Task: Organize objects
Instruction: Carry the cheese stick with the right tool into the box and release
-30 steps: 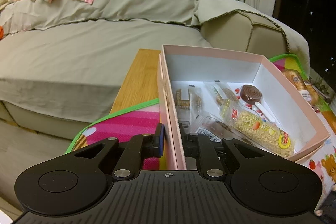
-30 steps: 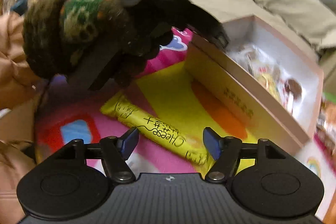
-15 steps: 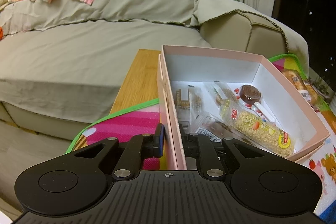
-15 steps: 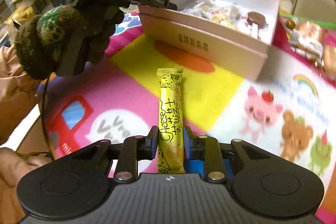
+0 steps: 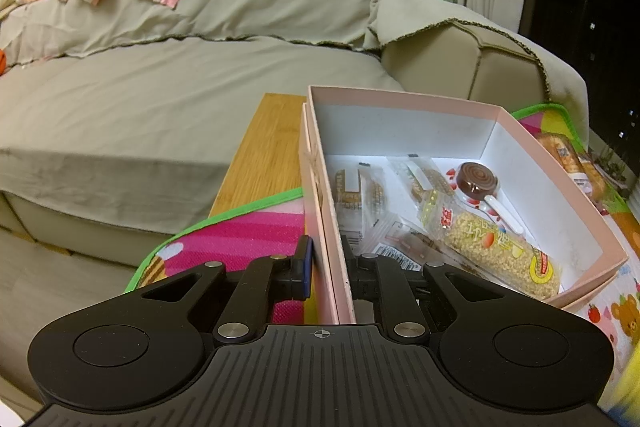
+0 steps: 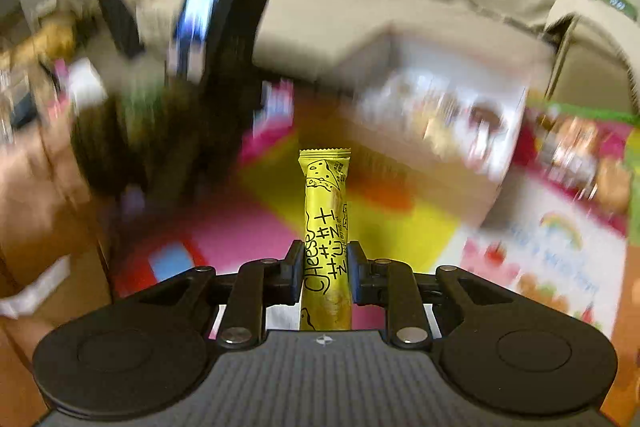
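Note:
A pink cardboard box (image 5: 400, 99) with a white inside holds several wrapped snacks, among them a long grain bar (image 5: 492, 247) and a brown lollipop (image 5: 478, 181). My left gripper (image 5: 326, 263) is shut on the box's near left wall, one finger outside and one inside. My right gripper (image 6: 324, 261) is shut on a yellow cheese snack stick (image 6: 325, 211), held upright above the colourful play mat (image 6: 280, 227). The box shows blurred in the right wrist view (image 6: 444, 115), ahead and to the right of the stick.
The box sits on a colourful mat (image 5: 240, 239) on a wooden table (image 5: 272, 151). A beige sofa (image 5: 160, 87) stands behind it. More packaged snacks (image 5: 568, 159) lie right of the box. The other hand and its gripper (image 6: 200, 27) are blurred at the left in the right wrist view.
My right gripper closed on the yellow stick and has lifted it off the mat, swinging toward the box. My left gripper has stayed clamped on the box wall.

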`<state>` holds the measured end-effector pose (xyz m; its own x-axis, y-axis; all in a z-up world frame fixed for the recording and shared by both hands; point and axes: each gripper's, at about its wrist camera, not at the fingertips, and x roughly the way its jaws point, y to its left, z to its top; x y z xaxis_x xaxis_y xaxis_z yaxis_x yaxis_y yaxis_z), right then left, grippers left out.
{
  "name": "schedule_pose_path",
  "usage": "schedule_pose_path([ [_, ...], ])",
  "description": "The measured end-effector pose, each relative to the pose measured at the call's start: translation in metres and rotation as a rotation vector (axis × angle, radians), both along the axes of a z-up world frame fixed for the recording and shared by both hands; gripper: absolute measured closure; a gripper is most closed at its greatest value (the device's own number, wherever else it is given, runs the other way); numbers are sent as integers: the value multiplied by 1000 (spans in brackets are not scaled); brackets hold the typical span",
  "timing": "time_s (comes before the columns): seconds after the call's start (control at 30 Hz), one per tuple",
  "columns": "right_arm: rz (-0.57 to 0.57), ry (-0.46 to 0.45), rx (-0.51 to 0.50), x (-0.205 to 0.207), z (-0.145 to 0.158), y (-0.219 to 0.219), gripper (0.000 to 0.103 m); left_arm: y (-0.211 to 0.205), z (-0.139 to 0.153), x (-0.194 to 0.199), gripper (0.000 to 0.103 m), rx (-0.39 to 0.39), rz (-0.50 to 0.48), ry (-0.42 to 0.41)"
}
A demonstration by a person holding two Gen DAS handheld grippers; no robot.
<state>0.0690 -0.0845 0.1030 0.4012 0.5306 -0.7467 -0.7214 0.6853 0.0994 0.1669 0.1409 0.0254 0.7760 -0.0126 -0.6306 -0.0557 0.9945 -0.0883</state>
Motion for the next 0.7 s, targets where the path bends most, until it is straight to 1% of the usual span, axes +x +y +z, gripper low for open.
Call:
schedule_pose_path([
  [0.07, -41, -30, 70, 18, 28, -3, 82, 0, 0, 0, 89, -3, 1, -2],
  [0.13, -81, -53, 126, 38, 46, -1, 82, 0, 0, 0, 89, -3, 1, -1],
  [0.2, -126, -69, 180, 61, 57, 4, 82, 0, 0, 0, 88, -5, -1, -1],
  [0.27, -181, -42, 235, 90, 58, 14, 81, 0, 1, 0, 88, -7, -3, -1],
  [0.37, -250, 26, 286, 132, 44, 35, 81, 0, 1, 0, 88, -9, -2, 0],
  [0.5, -334, 141, 285, 181, 6, 67, 81, 1, 2, 0, 88, -11, -4, -1],
  [0.6, -372, 224, 287, 201, -21, 81, 81, 1, 2, 1, 88, -14, -3, -1],
  [0.63, -379, 250, 291, 205, -29, 84, 78, 1, 2, 1, 88, -14, -3, -1],
  [0.7, -378, 287, 300, 209, -41, 86, 78, 1, 2, 1, 88, -15, -4, -1],
])
